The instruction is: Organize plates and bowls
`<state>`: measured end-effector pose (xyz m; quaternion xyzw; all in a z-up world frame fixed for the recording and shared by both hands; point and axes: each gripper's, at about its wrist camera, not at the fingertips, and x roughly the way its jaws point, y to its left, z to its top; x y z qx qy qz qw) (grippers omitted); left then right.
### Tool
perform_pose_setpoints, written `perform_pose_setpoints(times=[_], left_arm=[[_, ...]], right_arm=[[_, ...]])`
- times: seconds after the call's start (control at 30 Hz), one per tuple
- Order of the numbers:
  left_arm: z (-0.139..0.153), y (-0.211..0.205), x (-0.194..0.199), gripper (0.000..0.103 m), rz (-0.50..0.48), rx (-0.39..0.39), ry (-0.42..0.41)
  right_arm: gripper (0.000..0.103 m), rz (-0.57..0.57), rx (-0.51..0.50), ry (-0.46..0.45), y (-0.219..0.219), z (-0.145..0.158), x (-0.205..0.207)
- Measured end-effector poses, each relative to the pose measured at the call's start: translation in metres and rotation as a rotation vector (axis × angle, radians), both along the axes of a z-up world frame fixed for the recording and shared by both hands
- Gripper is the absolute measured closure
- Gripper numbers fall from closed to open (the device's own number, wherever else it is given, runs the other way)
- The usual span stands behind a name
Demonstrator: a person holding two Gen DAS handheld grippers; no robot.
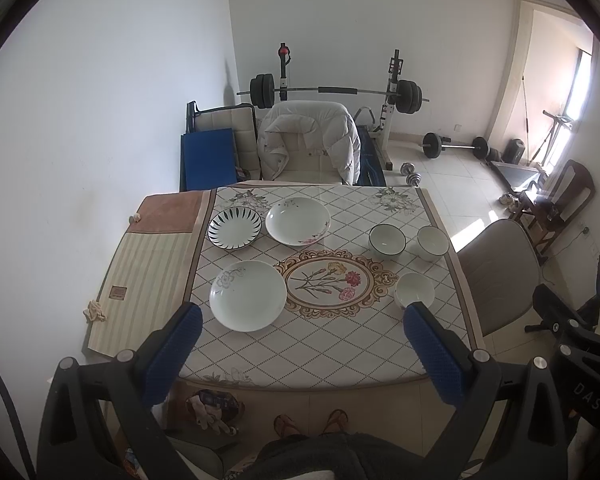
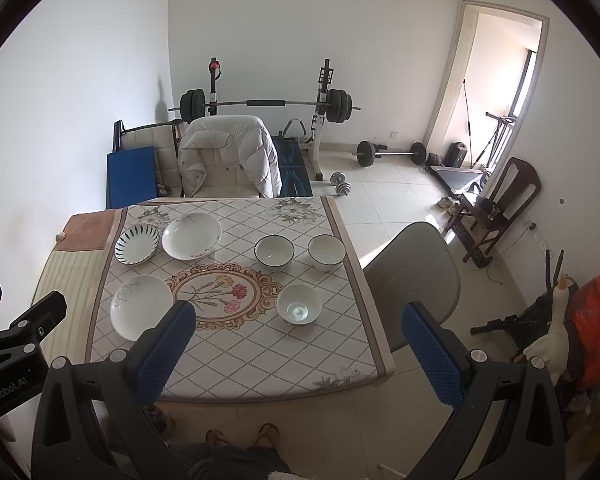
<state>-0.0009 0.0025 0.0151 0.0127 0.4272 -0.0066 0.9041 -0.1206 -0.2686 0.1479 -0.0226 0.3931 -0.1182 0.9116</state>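
Observation:
Three plates lie on the left half of the table (image 1: 300, 356): a near white plate with a grey flower (image 1: 247, 295), a striped dark-rimmed plate (image 1: 235, 227) and a large white plate with pink flowers (image 1: 298, 220). Three bowls stand on the right half: a near white bowl (image 2: 298, 303), a dark-rimmed bowl (image 2: 274, 250) and another (image 2: 327, 252) at the right edge. My left gripper (image 1: 302, 316) hangs open above the near table edge, holding nothing. My right gripper (image 2: 300, 316) is open too, high over the table's near right side.
A chair draped with a white jacket (image 1: 308, 140) stands at the far side. A grey chair (image 2: 414, 280) sits close to the table's right edge. Weights and a barbell rack (image 1: 336, 92) fill the floor behind. The person's feet in sandals (image 1: 312, 420) show below the table.

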Motion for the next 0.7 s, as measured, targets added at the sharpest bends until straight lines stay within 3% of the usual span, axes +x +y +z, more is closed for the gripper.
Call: perform_pose_setpoints(times=[0.7], left_arm=[[-0.0022,-0.0004,0.0011,0.000,-0.001,-0.006,0.001]], right_arm=[[0.000,-0.003,0.004,0.002,0.0020,-0.0054,0.0029]])
